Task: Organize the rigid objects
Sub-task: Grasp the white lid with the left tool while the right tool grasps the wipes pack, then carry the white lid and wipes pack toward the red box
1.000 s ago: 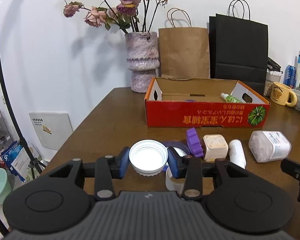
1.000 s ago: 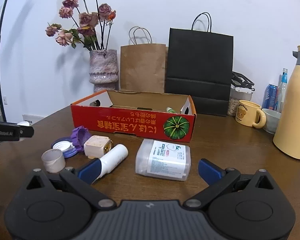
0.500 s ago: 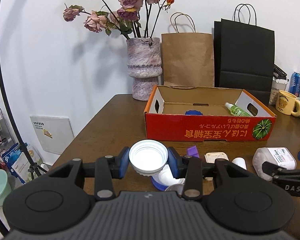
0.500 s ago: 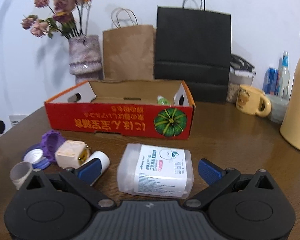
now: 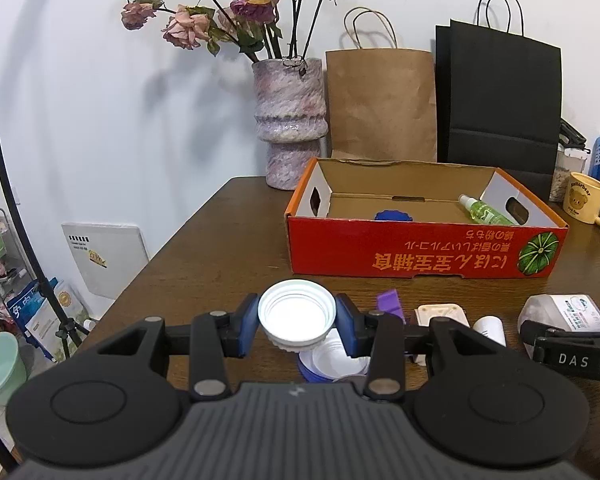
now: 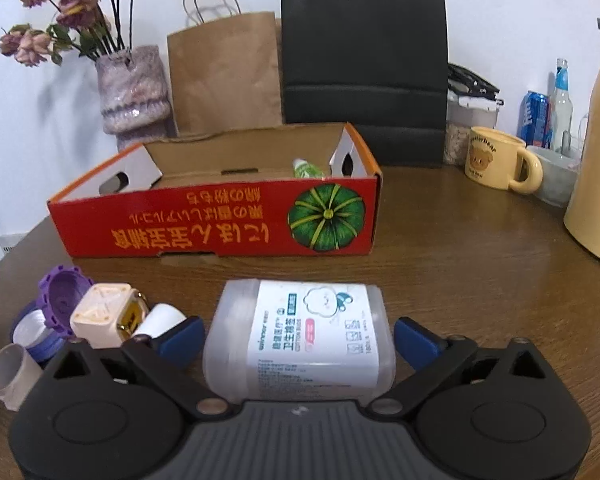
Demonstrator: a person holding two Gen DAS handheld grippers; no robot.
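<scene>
The left gripper (image 5: 297, 317) clamps a white lid (image 5: 297, 314), hollow side up, while the right gripper (image 6: 298, 334) straddles the swab box (image 6: 300, 340) lying crosswise, jaws apart.

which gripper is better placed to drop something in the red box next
Left. The left gripper is shut on the white lid, held above the table and facing the red cardboard box. The right gripper is open around the cotton swab container, which lies on the table ungrasped.
</scene>
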